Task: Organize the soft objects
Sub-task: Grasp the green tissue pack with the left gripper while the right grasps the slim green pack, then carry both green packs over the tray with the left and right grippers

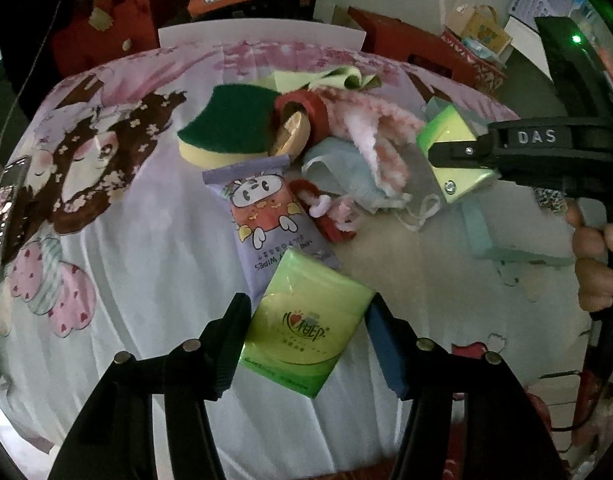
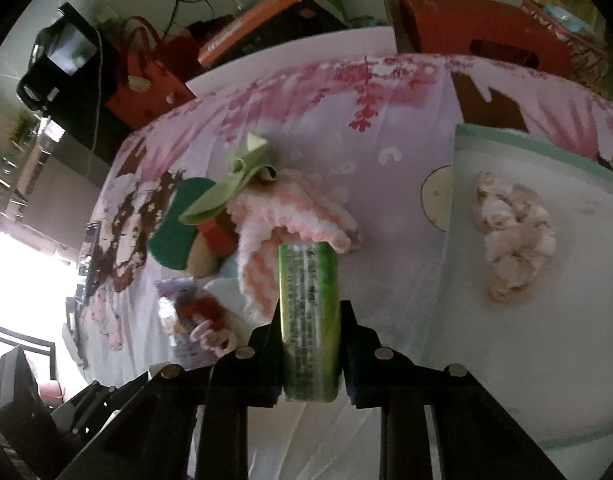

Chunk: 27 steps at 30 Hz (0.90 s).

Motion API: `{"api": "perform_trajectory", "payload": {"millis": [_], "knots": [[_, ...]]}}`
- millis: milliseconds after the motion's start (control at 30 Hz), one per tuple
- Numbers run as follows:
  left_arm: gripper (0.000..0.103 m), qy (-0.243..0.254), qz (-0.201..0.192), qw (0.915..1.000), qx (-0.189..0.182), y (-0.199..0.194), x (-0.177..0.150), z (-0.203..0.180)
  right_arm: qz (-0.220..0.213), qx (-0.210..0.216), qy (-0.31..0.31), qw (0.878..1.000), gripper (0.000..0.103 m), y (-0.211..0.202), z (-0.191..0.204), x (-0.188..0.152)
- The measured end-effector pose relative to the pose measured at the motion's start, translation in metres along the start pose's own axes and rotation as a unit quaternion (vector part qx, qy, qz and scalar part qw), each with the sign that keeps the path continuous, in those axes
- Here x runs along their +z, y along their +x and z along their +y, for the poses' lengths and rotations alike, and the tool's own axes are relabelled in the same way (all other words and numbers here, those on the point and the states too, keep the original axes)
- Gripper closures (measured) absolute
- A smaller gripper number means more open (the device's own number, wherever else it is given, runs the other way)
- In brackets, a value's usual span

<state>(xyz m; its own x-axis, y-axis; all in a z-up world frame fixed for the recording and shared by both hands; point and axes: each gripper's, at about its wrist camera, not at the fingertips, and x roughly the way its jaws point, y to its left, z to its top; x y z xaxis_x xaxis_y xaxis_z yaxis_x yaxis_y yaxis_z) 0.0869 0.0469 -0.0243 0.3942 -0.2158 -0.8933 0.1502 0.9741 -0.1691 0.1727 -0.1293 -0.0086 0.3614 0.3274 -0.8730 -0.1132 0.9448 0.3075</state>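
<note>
The left gripper [image 1: 306, 332] has its jaws around a green tissue pack [image 1: 302, 324] lying on the cartoon-print cloth [image 1: 126, 240]; whether the pads press it I cannot tell. The right gripper [image 2: 308, 344] holds a second green tissue pack [image 2: 308, 320] edge-on between narrow jaws. Only the left wrist view shows the purple wipes packet [image 1: 266, 216], the green sponge [image 1: 230, 124] and a hand [image 1: 598, 260]. Only the right wrist view shows a crumpled patterned cloth [image 2: 514, 236] inside the pale tray [image 2: 506, 152].
</note>
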Motion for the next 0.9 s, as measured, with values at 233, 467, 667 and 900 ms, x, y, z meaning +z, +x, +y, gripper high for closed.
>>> {"api": "perform_trajectory", "payload": {"millis": [233, 467, 667, 900], "knots": [[0.043, -0.003, -0.027, 0.9996, 0.004, -0.033, -0.005, -0.005, -0.019, 0.000, -0.008, 1.000, 0.078, -0.039, 0.008, -0.017], [0.043, 0.000, -0.053, 0.9986, 0.012, -0.067, -0.009, -0.018, -0.041, 0.001, -0.006, 0.999, 0.078, -0.077, 0.008, -0.040], [0.043, 0.010, -0.072, 0.9973, 0.012, -0.087, -0.005, -0.036, -0.059, -0.001, 0.004, 0.998, 0.078, -0.105, -0.006, -0.055], [0.043, 0.032, -0.083, 0.9960, 0.006, -0.099, 0.003, -0.071, -0.076, -0.007, 0.031, 0.997, 0.078, -0.131, -0.044, -0.068]]}}
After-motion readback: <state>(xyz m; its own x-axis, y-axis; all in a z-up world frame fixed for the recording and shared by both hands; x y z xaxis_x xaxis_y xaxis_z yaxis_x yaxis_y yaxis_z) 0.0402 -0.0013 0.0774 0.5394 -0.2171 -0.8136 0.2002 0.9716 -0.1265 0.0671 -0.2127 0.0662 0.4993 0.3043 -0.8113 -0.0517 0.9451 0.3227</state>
